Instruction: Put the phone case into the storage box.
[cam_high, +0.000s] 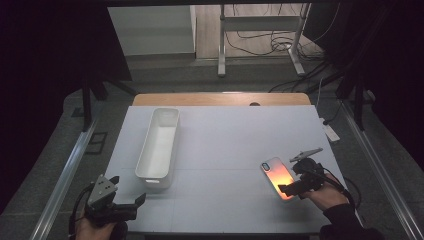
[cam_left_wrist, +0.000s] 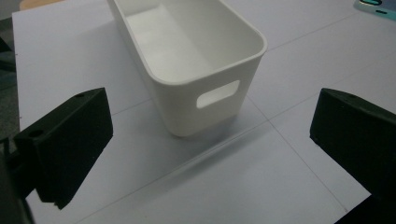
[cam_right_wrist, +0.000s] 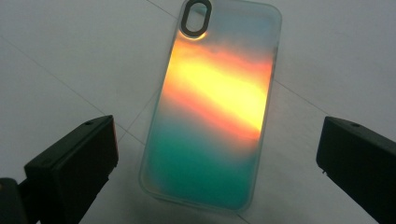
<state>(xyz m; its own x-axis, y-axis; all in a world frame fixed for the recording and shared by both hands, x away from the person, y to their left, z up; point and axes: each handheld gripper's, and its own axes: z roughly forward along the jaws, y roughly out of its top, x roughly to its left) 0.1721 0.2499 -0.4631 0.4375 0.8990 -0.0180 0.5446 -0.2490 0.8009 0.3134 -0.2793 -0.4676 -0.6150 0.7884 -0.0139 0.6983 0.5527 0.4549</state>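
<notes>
A: Where's the phone case (cam_right_wrist: 212, 107)?

B: Flat on the worktop (cam_high: 225, 145), near right. It looks light, stiff and slick; I'd pinch it across its long edges.

A: The right hand-held gripper (cam_right_wrist: 217, 163)?

B: Jaws wide apart either side of it, holding nothing. The left hand-held gripper (cam_left_wrist: 210, 144) gapes too, facing the white bin (cam_left_wrist: 187, 56).

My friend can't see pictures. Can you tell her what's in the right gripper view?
A phone case with orange, yellow and teal colours lies flat on a white table, its oval camera hole at the far end. The right gripper hovers near it, black jaws wide apart on either side.
</notes>
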